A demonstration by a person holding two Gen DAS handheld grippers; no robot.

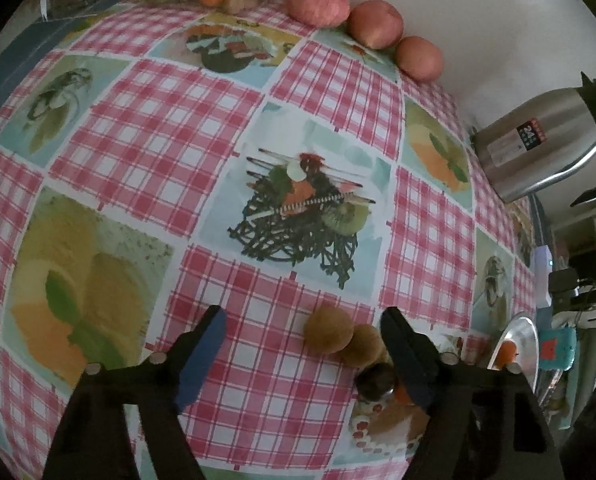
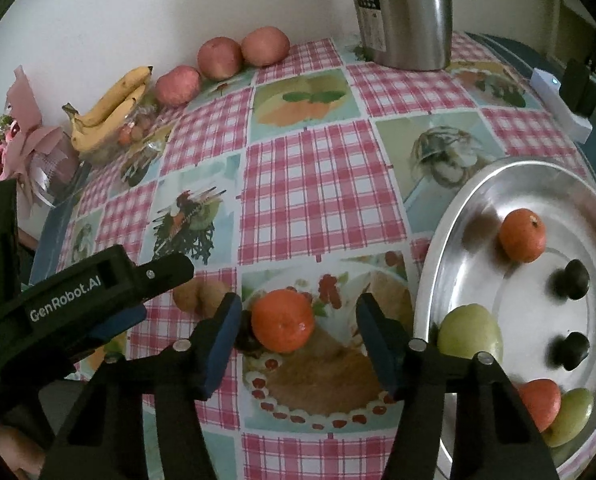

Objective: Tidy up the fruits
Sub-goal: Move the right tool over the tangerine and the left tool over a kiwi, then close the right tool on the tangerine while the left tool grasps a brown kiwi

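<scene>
Tabletop [image 2: 322, 184] under checked, picture-printed cloth, carrying fruit and vessels.

Along the wall: three apples [image 2: 219, 57] in a row, a banana bunch [image 2: 109, 108] on a clear container, a steel jug [image 2: 402, 12]. Near edge: one orange [image 2: 282, 325], two brown fruits [image 1: 329, 329] touching, a dark fruit [image 1: 376, 380], and a metal tray [image 2: 450, 248] beside them.

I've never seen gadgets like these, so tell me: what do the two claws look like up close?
Both are matte black plastic. The left claw and the right claw each have two angular fingers lined with blue pads and small silver pins at the joints. The left one's body carries white "GenRobot.AI" lettering. No cables or sleeves are visible.
</scene>
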